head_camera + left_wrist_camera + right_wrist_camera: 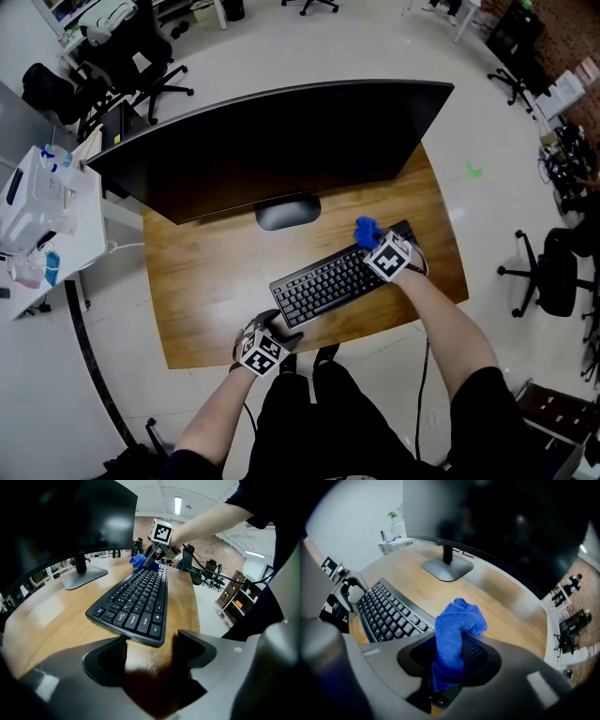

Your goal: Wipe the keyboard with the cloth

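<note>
right tongs [450,654] clamped on blue cloth [457,623], over keyboard [330,281] 2 o'clock end, likely poised to wipe | left tongs [149,654] wide, empty, at 7 o'clock corner, seemingly to brace it

Head view: high, steeply down on brown wooden surface [206,281]. Left gripper view: low, close, along black plastic keyboard [136,602]. Right gripper view: opposite end, facing back. All share keyboard.
</note>
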